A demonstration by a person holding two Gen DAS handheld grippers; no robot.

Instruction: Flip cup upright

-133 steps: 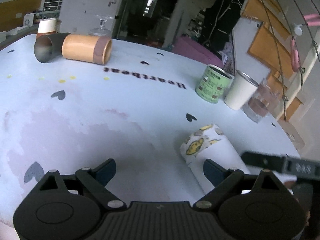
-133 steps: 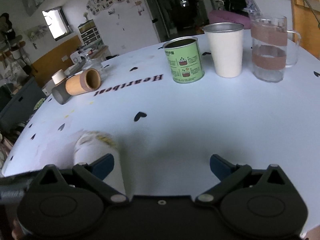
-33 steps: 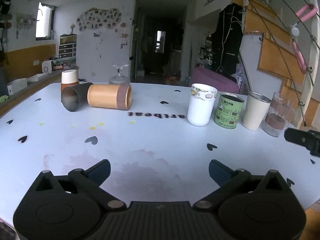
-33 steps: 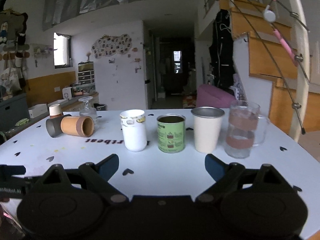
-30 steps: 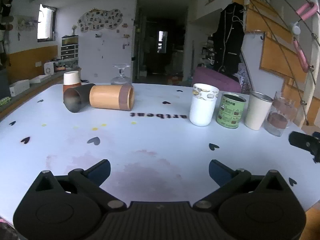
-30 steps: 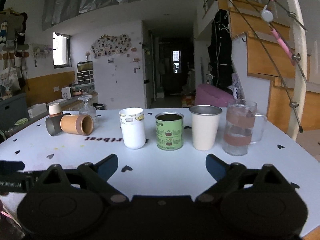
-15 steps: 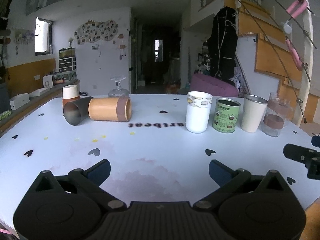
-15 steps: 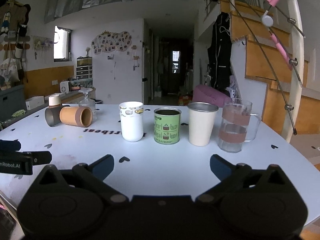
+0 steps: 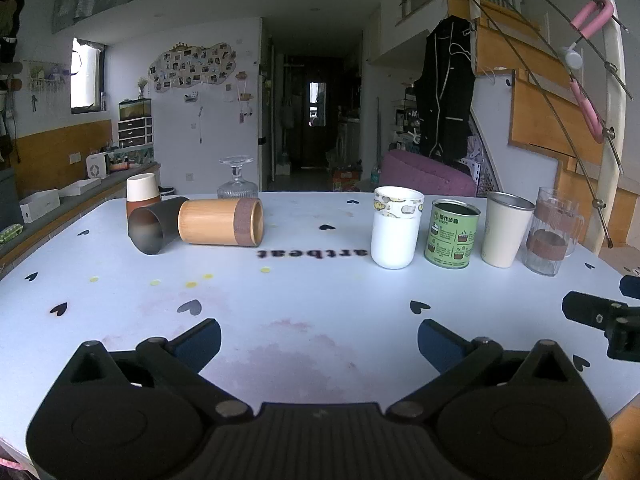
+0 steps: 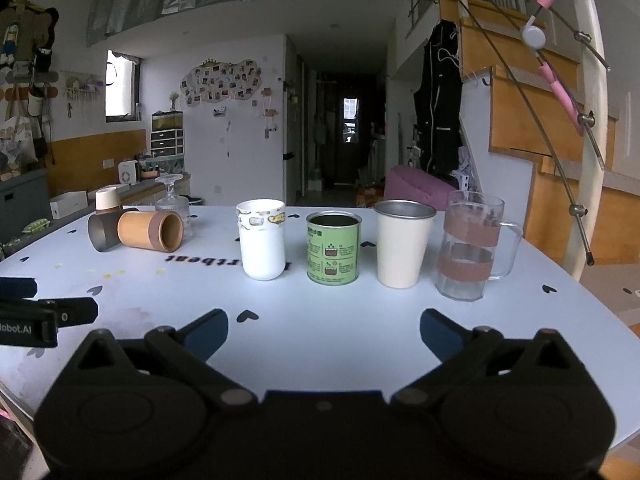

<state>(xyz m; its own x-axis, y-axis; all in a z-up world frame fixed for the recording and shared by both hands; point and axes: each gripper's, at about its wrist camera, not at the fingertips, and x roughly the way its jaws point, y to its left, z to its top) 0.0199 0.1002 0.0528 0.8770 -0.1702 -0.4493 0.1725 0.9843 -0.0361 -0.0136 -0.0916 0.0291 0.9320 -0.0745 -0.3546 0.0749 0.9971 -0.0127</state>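
A white cup with a yellow cartoon band (image 9: 395, 233) stands upright on the pale blue table (image 9: 312, 296), at the left end of a row of cups; it also shows in the right wrist view (image 10: 262, 239). A bamboo cup (image 9: 220, 222) and a dark grey cup (image 9: 150, 230) lie on their sides at the far left. My left gripper (image 9: 319, 340) is open and empty above the near table edge. My right gripper (image 10: 324, 330) is open and empty, well short of the row.
Right of the white cup stand a green tin (image 10: 333, 253), a cream metal cup (image 10: 403, 243) and a glass mug (image 10: 470, 245). An upside-down stemmed glass (image 9: 237, 179) and a small white-and-brown cup (image 9: 141, 193) stand at the back left.
4.4 s ago the white cup lay on its side near both grippers; now it stands upright in the row. Both grippers have drawn back and levelled out, open and empty.
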